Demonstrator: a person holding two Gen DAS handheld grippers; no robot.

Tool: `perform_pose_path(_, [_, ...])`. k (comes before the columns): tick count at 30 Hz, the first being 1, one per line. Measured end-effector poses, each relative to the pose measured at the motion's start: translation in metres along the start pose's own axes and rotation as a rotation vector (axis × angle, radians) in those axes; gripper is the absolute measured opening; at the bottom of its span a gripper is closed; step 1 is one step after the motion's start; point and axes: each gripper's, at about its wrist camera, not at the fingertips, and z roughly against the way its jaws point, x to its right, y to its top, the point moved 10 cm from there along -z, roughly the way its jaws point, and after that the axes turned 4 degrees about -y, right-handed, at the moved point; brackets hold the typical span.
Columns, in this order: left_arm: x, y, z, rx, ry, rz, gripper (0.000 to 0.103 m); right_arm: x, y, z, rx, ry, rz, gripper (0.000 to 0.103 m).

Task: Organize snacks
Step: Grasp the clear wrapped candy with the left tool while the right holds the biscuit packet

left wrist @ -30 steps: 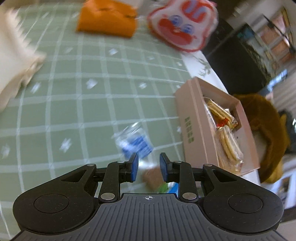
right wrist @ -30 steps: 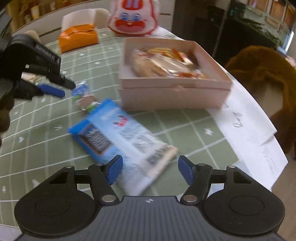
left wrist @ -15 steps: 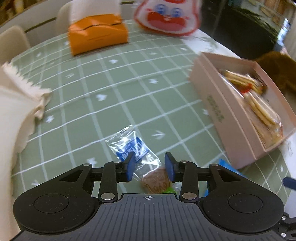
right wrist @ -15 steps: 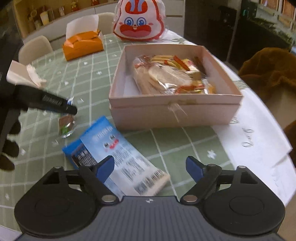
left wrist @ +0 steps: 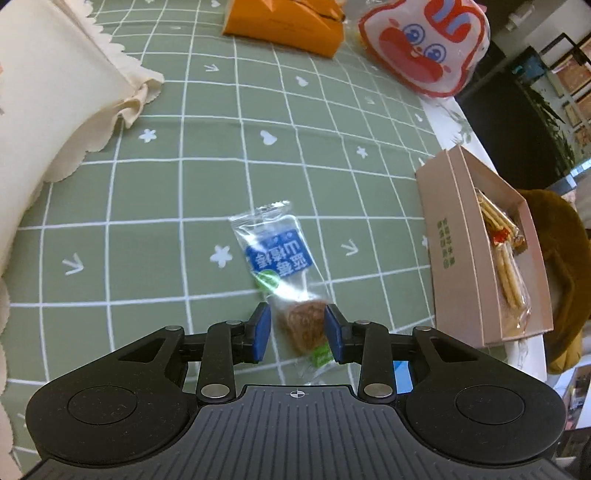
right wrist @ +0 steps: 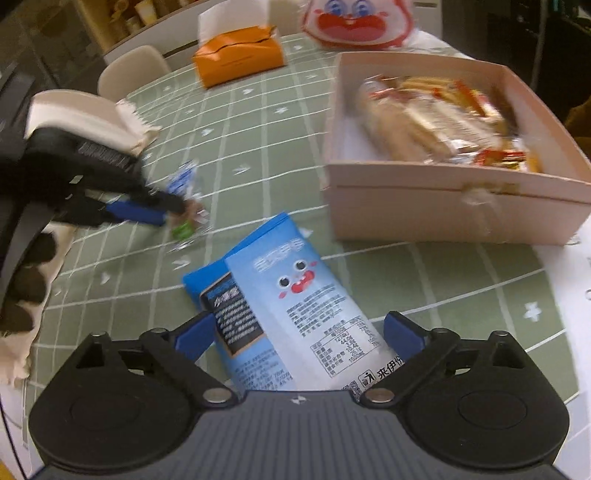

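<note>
A matt green checked tablecloth [left wrist: 155,192] covers the table. The small cookie packet [left wrist: 280,258] is clear, glossy plastic film around a rough brown cookie. At lower centre of the right wrist view, the blue snack bag [right wrist: 288,314] has a smooth printed sheen. The pink box [right wrist: 454,199] is matt cardboard. Upper left, cream cloth [left wrist: 66,107] has a scalloped edge.

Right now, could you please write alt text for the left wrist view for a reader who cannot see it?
The left gripper is closing its jaws around a small clear snack packet with a brown cookie inside, lying on a green checked tablecloth. To the right stands an open pink box of wrapped biscuits; an orange box and a cartoon-face bag sit beyond.
</note>
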Motion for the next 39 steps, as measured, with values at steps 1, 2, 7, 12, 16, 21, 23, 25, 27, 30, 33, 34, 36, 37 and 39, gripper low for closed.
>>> perform_pose_path(1, [0.004, 0.002, -0.003, -0.003, -0.004, -0.005, 0.036, -0.005, -0.003, 0.000, 0.000, 0.001, 0.009, 0.101])
perform_pose_path(2, [0.008, 0.004, -0.006, -0.005, -0.009, -0.018, 0.036, -0.010, -0.006, 0.001, 0.001, -0.002, 0.020, 0.101])
perform_pose_path(7, [0.033, 0.006, -0.020, -0.011, 0.052, -0.192, 0.038, -0.021, -0.015, 0.002, 0.003, -0.036, 0.055, 0.101])
perform_pose_path(12, [0.047, -0.011, -0.020, -0.015, 0.079, -0.362, 0.042, -0.020, -0.018, 0.001, 0.013, -0.082, 0.092, 0.101])
perform_pose_path(16, [0.044, -0.024, -0.014, -0.014, 0.083, -0.432, 0.042, -0.012, -0.016, -0.001, 0.019, -0.128, 0.096, 0.101])
perform_pose_path(21, [0.036, -0.040, -0.004, -0.006, 0.134, -0.568, 0.037, -0.002, -0.011, -0.004, 0.007, -0.180, 0.049, 0.103])
perform_pose_path(23, [0.025, -0.046, 0.002, -0.002, 0.144, -0.589, 0.037, -0.002, -0.010, -0.006, -0.007, -0.202, 0.037, 0.103])
perform_pose_path(25, [0.016, -0.051, 0.010, -0.007, 0.129, -0.596, 0.038, -0.004, -0.008, -0.009, -0.015, -0.230, 0.021, 0.103])
perform_pose_path(27, [0.009, -0.055, 0.016, -0.007, 0.102, -0.589, 0.037, -0.006, -0.007, -0.010, -0.016, -0.248, -0.013, 0.103])
perform_pose_path(30, [0.000, -0.058, 0.024, 0.006, 0.037, -0.543, 0.037, -0.010, -0.004, -0.013, -0.007, -0.275, -0.058, 0.103])
perform_pose_path(33, [-0.006, -0.056, 0.028, 0.013, -0.027, -0.479, 0.036, -0.014, -0.003, -0.015, 0.012, -0.298, -0.091, 0.103])
perform_pose_path(34, [-0.008, -0.055, 0.029, 0.013, -0.043, -0.465, 0.035, -0.015, -0.003, -0.016, 0.018, -0.302, -0.096, 0.103])
perform_pose_path(36, [-0.009, -0.055, 0.030, 0.008, -0.063, -0.450, 0.035, -0.017, 0.000, -0.018, 0.023, -0.301, -0.093, 0.103])
perform_pose_path(37, [-0.009, -0.055, 0.030, 0.005, -0.069, -0.448, 0.035, -0.018, 0.002, -0.019, 0.023, -0.297, -0.087, 0.103])
perform_pose_path(39, [-0.009, -0.057, 0.031, 0.003, -0.073, -0.458, 0.035, -0.019, 0.006, -0.022, 0.019, -0.292, -0.083, 0.103])
